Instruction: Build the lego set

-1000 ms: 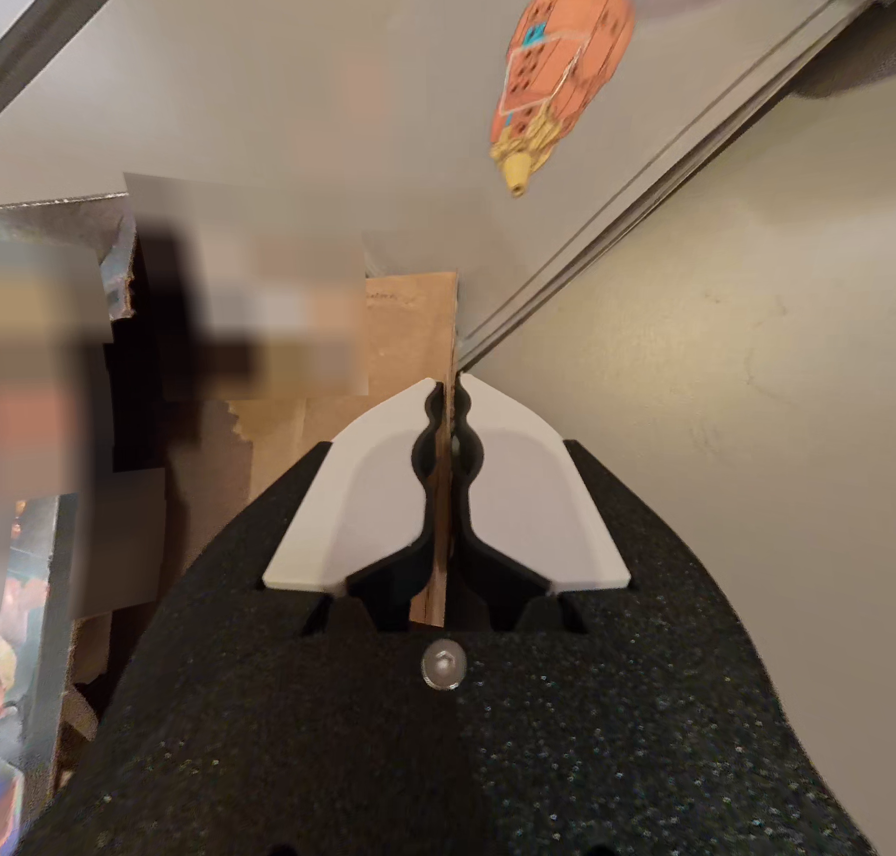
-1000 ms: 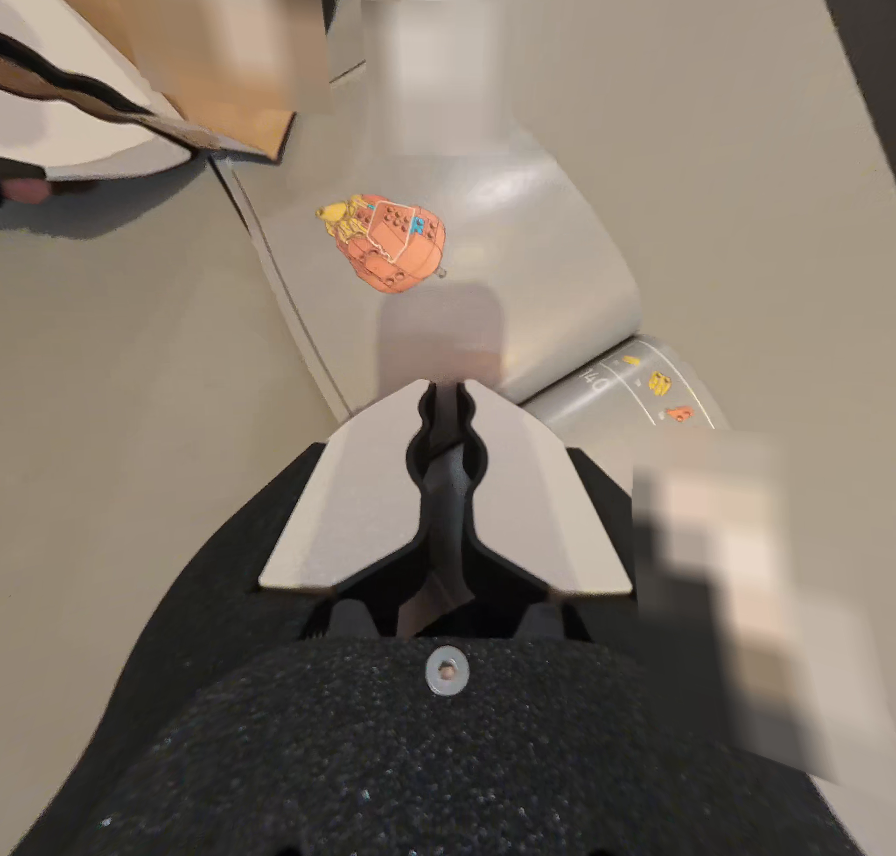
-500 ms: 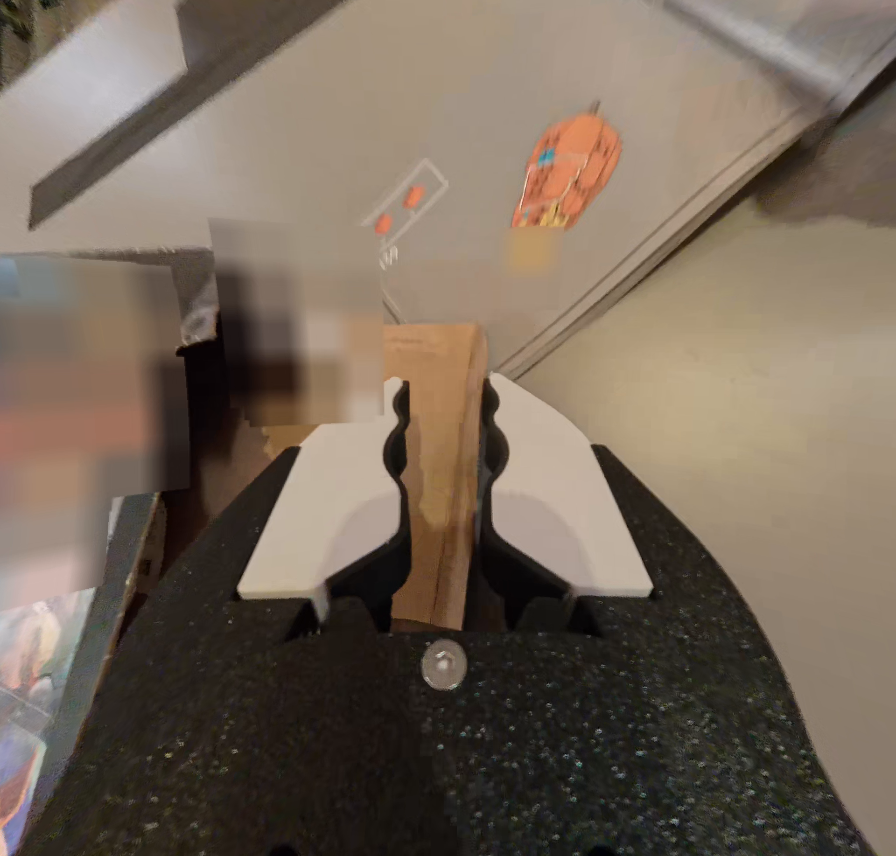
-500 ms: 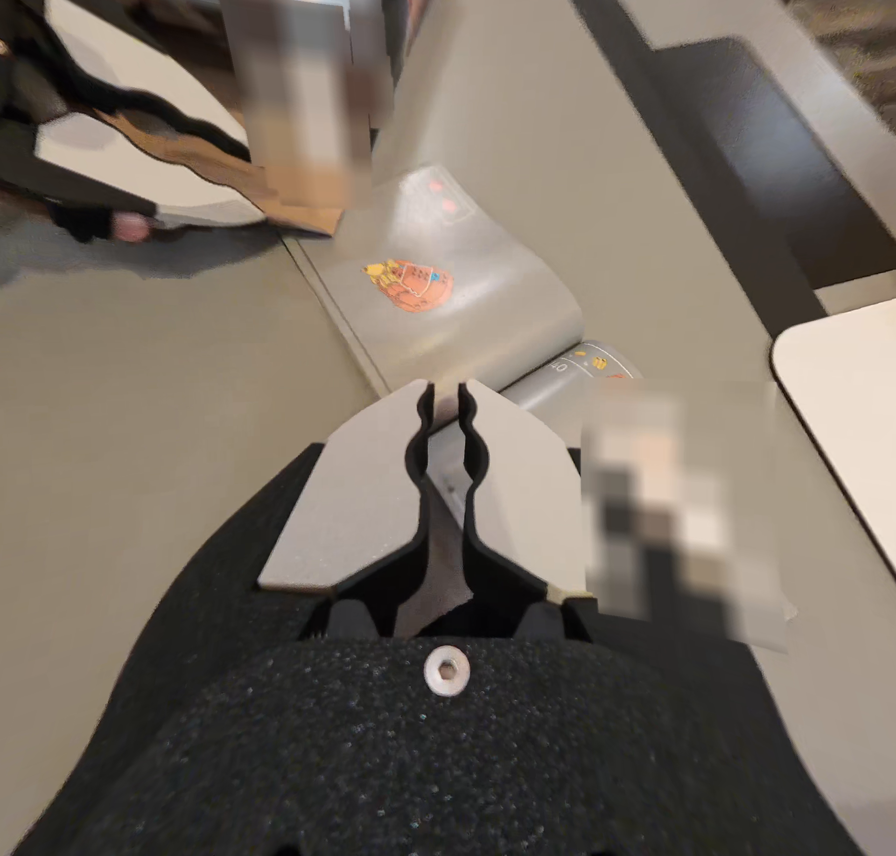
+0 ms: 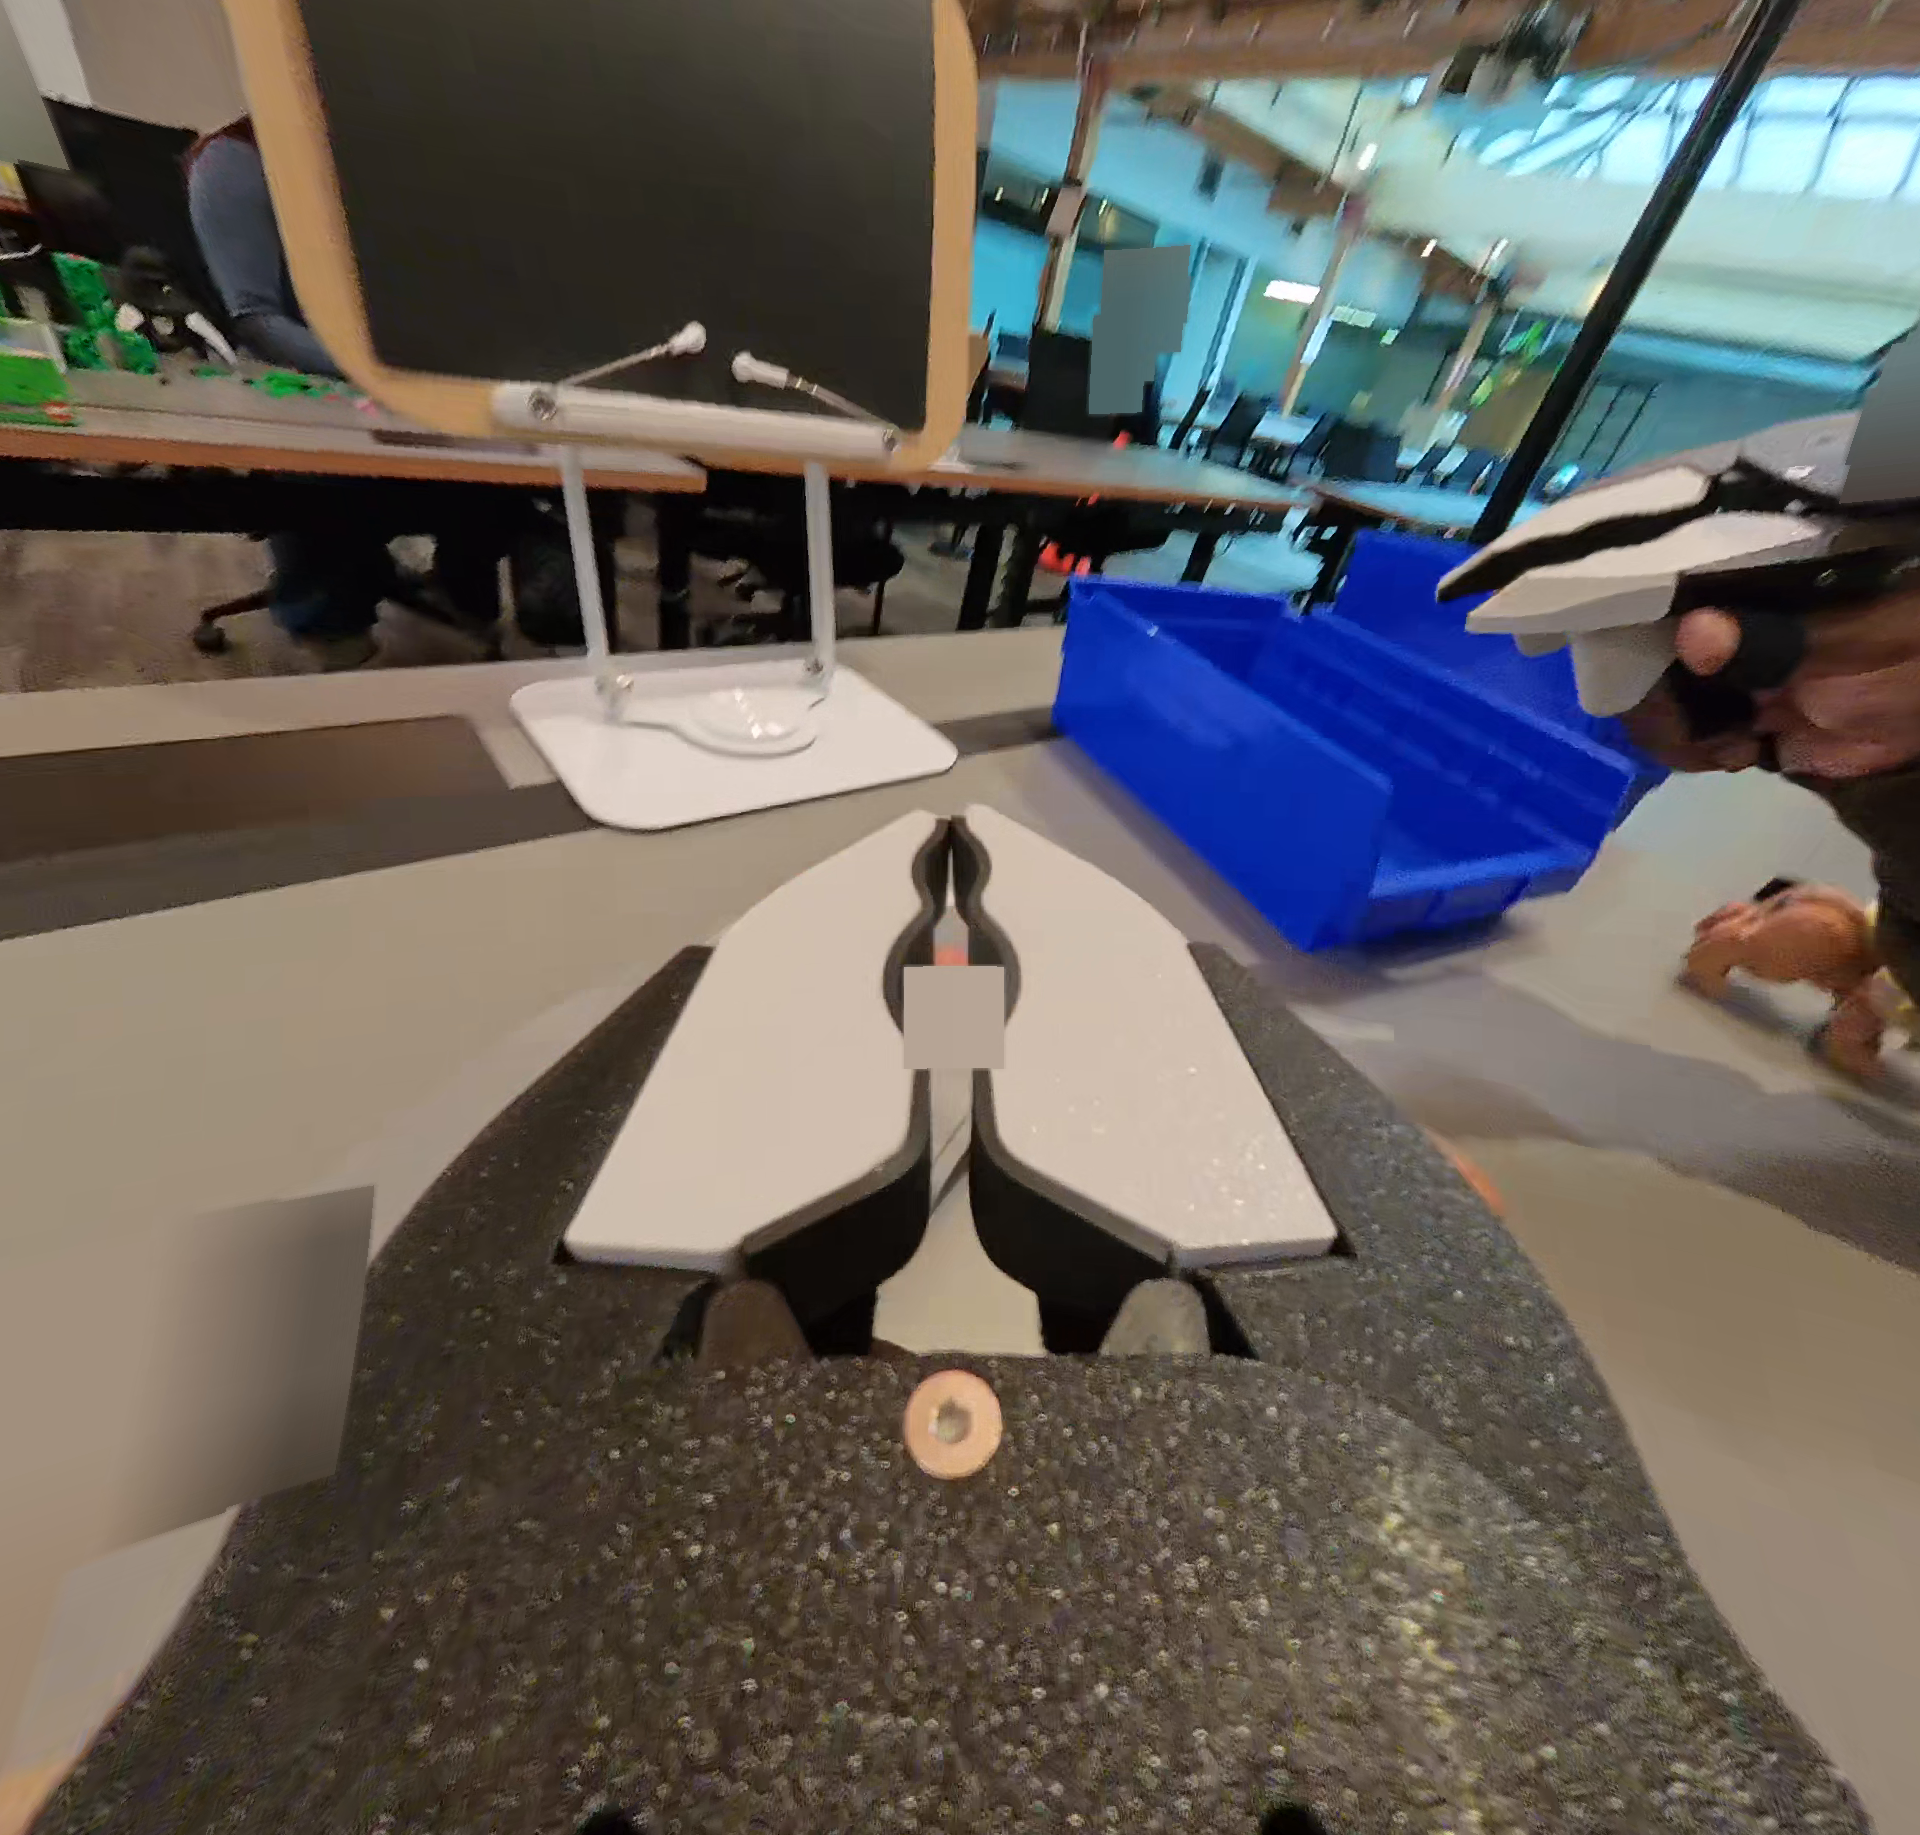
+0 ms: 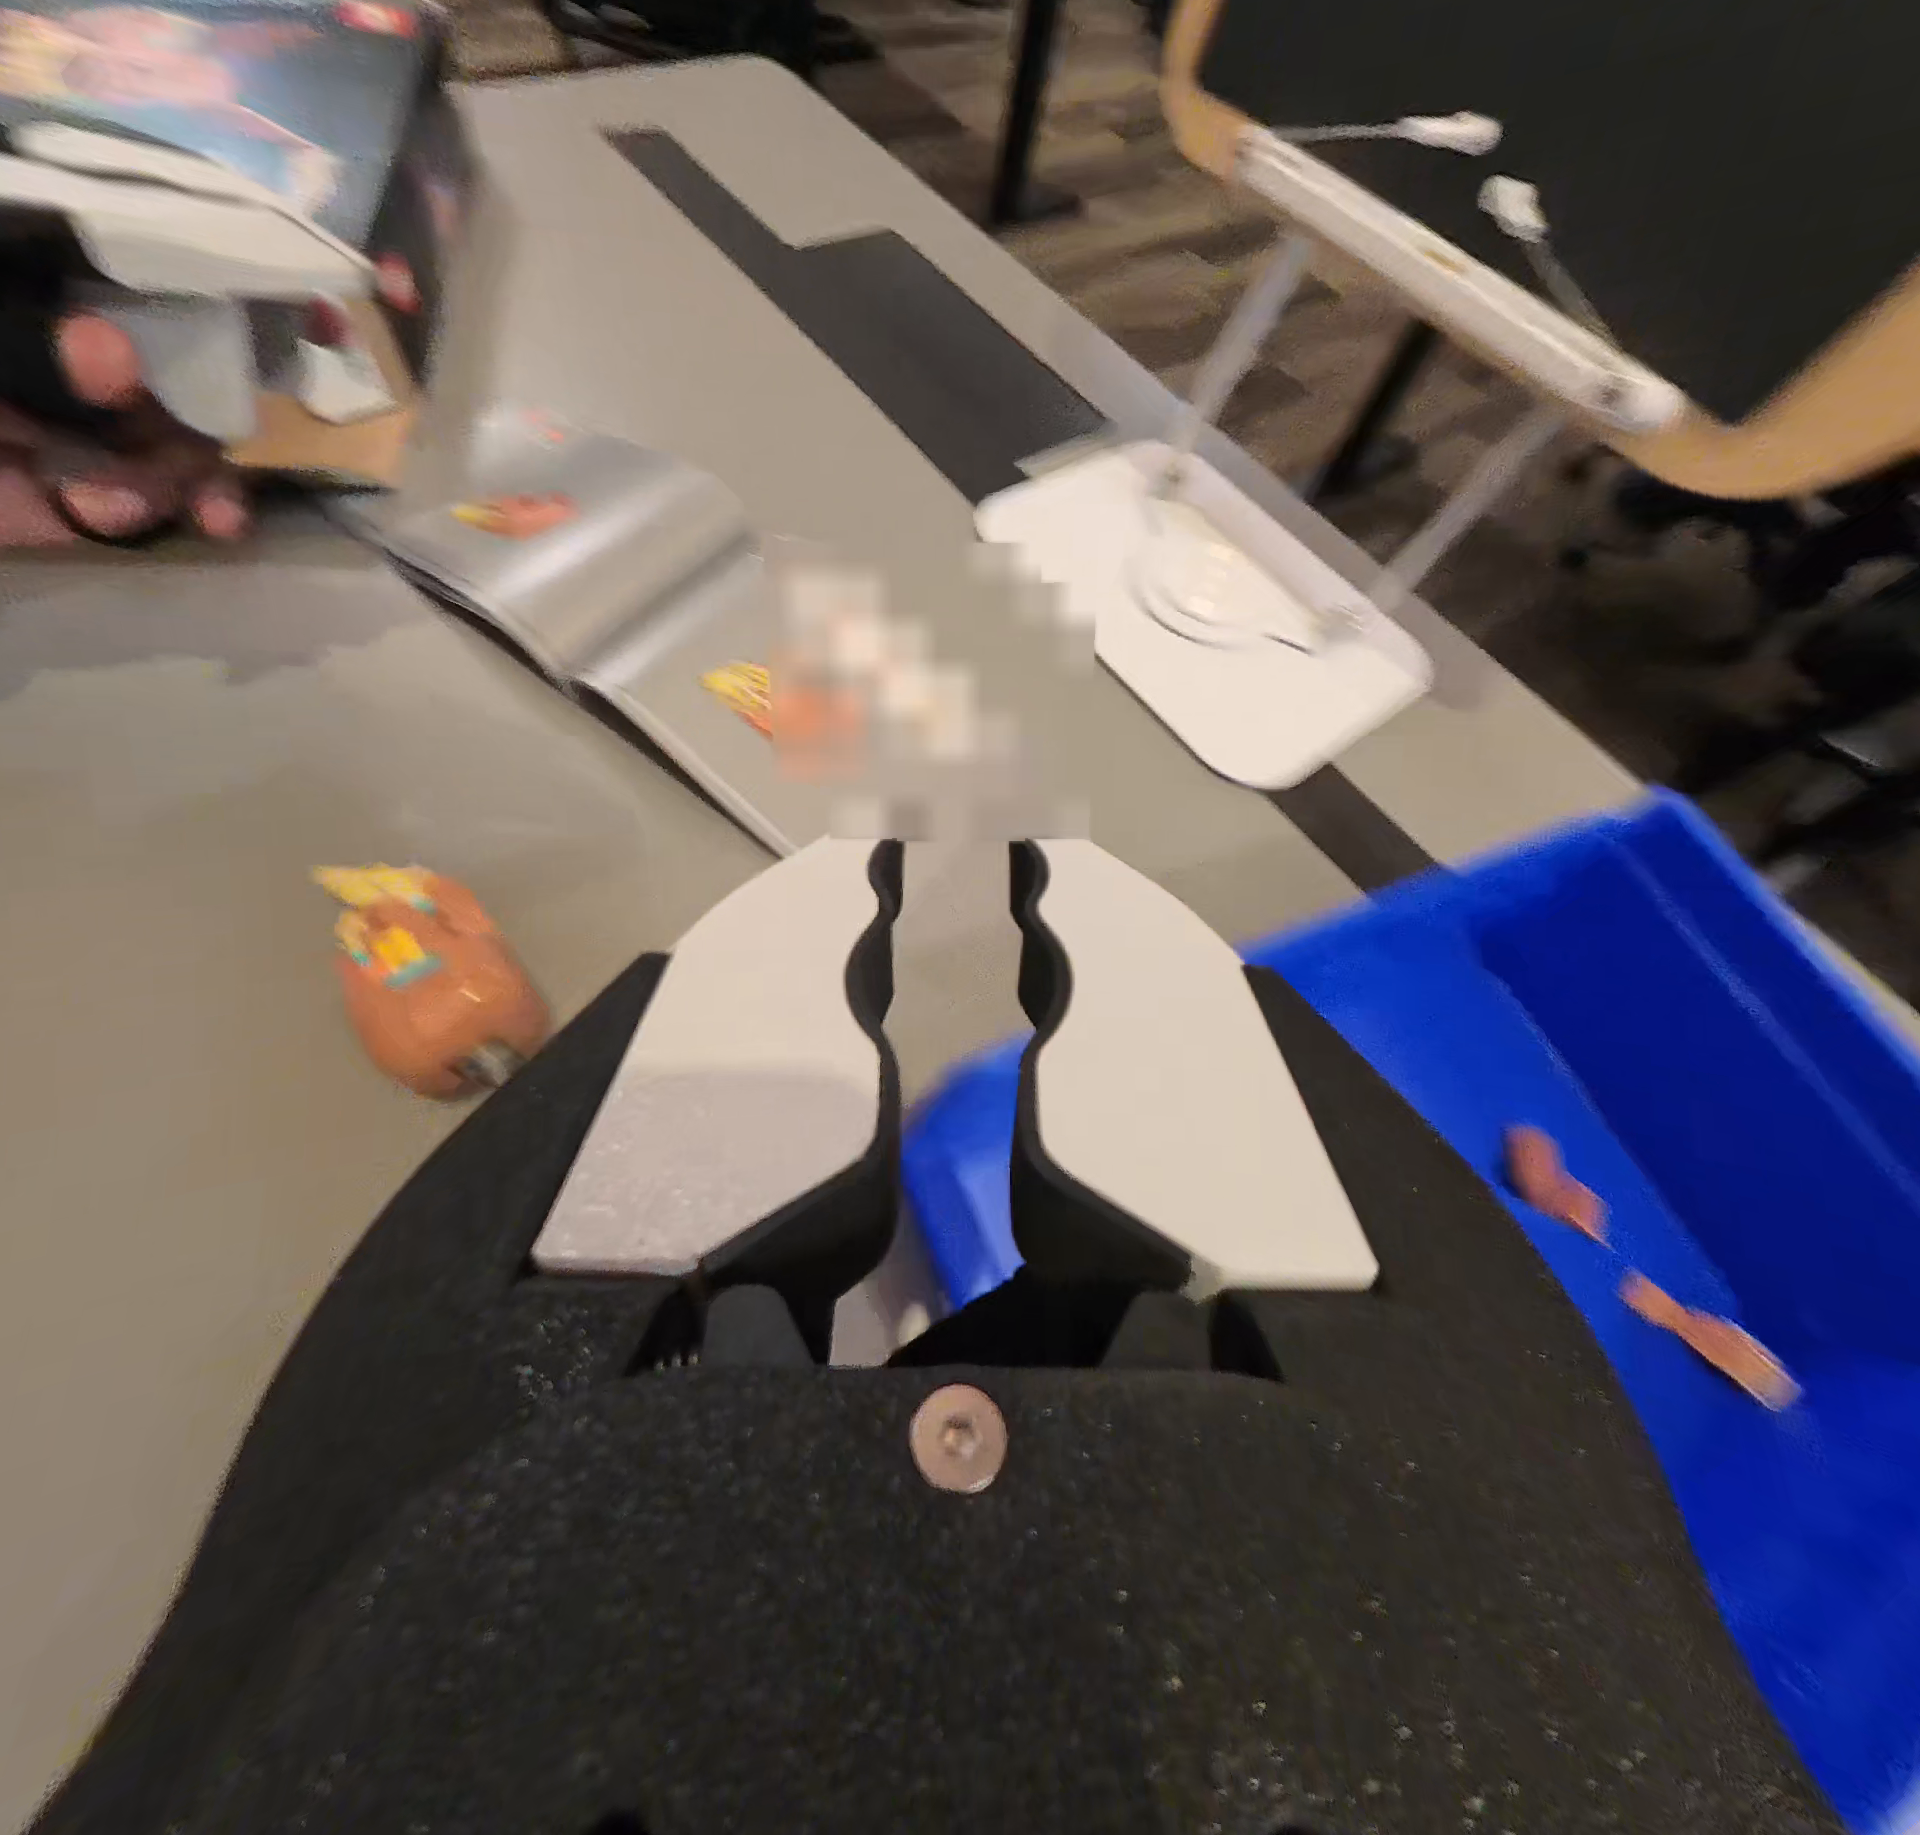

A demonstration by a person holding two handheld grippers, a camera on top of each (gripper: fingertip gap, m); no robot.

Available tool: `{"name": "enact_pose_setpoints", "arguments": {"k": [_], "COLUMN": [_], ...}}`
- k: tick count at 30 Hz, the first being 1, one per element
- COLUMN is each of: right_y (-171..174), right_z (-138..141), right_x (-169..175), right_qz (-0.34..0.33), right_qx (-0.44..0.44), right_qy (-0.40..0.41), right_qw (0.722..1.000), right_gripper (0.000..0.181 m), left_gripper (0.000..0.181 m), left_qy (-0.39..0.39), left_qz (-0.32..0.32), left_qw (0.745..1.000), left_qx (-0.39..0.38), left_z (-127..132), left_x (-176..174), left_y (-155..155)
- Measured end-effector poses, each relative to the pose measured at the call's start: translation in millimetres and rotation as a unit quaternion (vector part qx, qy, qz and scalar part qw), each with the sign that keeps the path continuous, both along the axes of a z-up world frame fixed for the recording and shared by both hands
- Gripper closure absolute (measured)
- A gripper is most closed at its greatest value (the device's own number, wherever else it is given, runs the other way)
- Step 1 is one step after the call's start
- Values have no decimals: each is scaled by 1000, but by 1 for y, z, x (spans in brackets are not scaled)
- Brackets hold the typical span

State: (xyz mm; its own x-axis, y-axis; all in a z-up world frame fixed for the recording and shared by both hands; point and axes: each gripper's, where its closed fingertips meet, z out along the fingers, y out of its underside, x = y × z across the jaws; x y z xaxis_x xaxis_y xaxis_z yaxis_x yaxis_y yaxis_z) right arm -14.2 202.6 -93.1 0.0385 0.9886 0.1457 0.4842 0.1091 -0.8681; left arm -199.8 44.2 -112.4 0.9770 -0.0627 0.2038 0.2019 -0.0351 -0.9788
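Note:
An orange and yellow lego model (image 6: pixel 426 985) lies on the grey table (image 6: pixel 208 746), left of my right gripper (image 6: pixel 956 850). The right gripper is open with nothing between its fingers, above the near corner of the blue bin (image 6: pixel 1621 1037). Two orange pieces (image 6: pixel 1558 1183) lie in the bin. The open instruction booklet (image 6: pixel 582 538) lies beyond the model. My left gripper (image 5: pixel 951 829) is shut with nothing in it, above the table. In the left wrist view the model (image 5: pixel 1787 944) lies at the far right, with the right gripper (image 5: pixel 1465 606) above the bin (image 5: pixel 1299 746).
A white stand base (image 5: pixel 727 746) carries a black panel with a wooden rim (image 5: pixel 623 154) at the table's far side. The set's box (image 6: pixel 208 71) with a cardboard flap (image 6: pixel 322 435) stands at the far left. A black strip (image 6: pixel 883 331) runs along the table. About 25 cm separates my left fingertips from my right.
My left gripper let go of the cardboard flap, pulled away and shut on air. My right gripper opened and released the booklet page. Both grippers lifted and swung towards the bin.

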Motion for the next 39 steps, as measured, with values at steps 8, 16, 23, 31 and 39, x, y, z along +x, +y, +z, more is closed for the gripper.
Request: {"name": "enact_pose_setpoints", "arguments": {"k": [8,16,23,31,39], "right_y": [142,194,218,237,236], "right_z": [-11,-59,-112,-151,-164], "right_x": [90,77,58,50,46], "right_qz": [-108,-98,-75,-81,-83], "right_qx": [40,57,60,57,46], "right_qy": [-157,-259,-348,-421,-439], "right_qw": [981,959,932,902,893], "right_gripper": [161,160,155,147,143], "left_gripper": [177,155,155,156,156], "left_qy": [-23,103,140,243,223], "left_qz": [-33,-116,-116,-121,-123], "left_qw": [999,982,981,960,964], "left_qx": [-6,-110,-72,-72,-81], "left_z": [-21,-64,-71,-79,-83], "left_x": [13,51,69,82,79], "left_y": [41,57,60,44,43]}}
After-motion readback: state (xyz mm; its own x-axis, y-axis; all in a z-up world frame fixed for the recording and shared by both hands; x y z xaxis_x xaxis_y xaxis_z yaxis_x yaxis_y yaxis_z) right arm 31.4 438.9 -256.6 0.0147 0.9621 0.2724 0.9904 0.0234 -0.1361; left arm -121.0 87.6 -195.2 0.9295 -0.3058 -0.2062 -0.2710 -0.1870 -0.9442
